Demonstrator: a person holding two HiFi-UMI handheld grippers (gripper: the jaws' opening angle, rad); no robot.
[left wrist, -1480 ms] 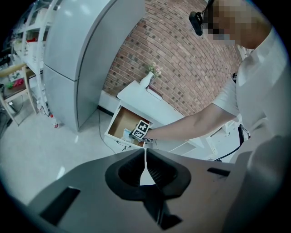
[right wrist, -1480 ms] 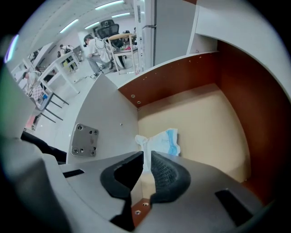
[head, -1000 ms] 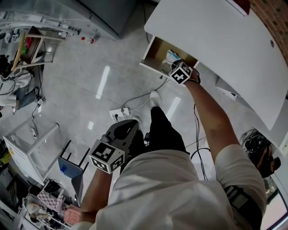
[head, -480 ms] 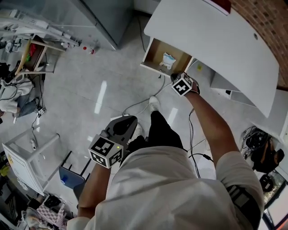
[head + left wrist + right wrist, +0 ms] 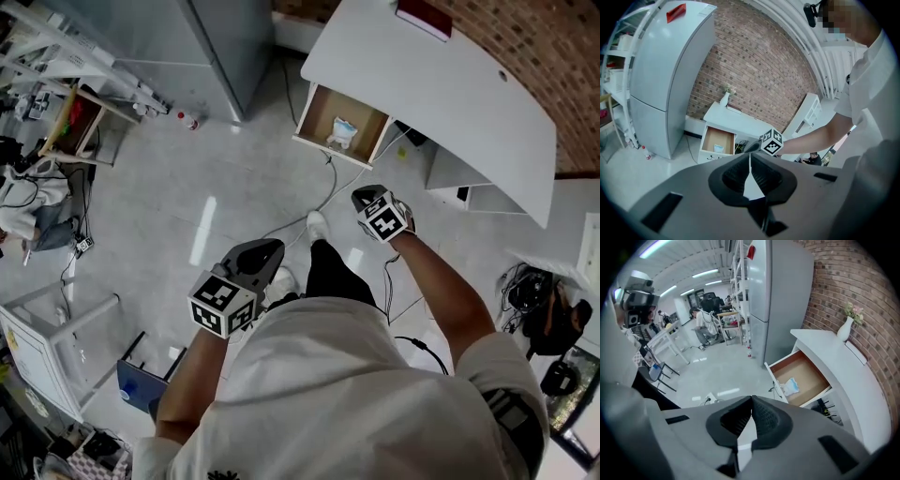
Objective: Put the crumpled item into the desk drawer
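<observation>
Jaws clenched empty; crumpled item (image 5: 791, 386) already in the drawer (image 5: 808, 371).
The right gripper (image 5: 751, 401) and left gripper (image 5: 750, 157) (two in all) are both held shut on nothing. Ahead of the right jaws, well apart, one crumpled item is seen lying in the one open drawer. Should closing be wanted, the drawer front is best pushed squarely and slowly, so the item is not jolted.
</observation>
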